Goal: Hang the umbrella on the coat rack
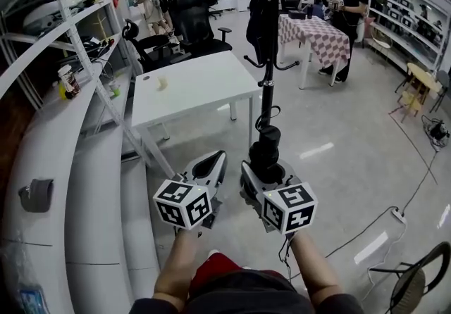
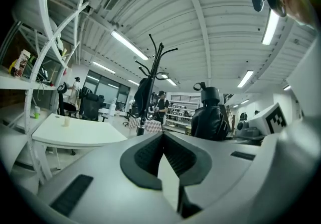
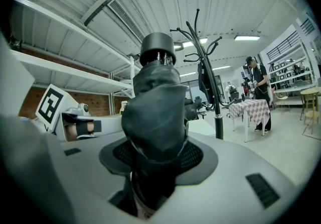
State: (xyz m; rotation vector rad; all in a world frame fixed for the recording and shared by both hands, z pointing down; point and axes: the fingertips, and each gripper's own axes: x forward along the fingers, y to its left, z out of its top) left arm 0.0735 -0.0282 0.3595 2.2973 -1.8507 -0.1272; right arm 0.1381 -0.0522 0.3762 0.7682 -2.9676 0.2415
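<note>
Glossy floor; rack ahead, white worktop far left. Right gripper jaws pinch the umbrella; left gripper jaws are pressed together.

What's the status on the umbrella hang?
Right gripper shut on folded umbrella. Left gripper shut, empty. Coat rack ahead, not yet reached; dark garment already hanging on it.

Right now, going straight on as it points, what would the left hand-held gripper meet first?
Probably the coat rack: its pole stands almost dead ahead of the left hand-held gripper; depth is unclear, so it might miss.
</note>
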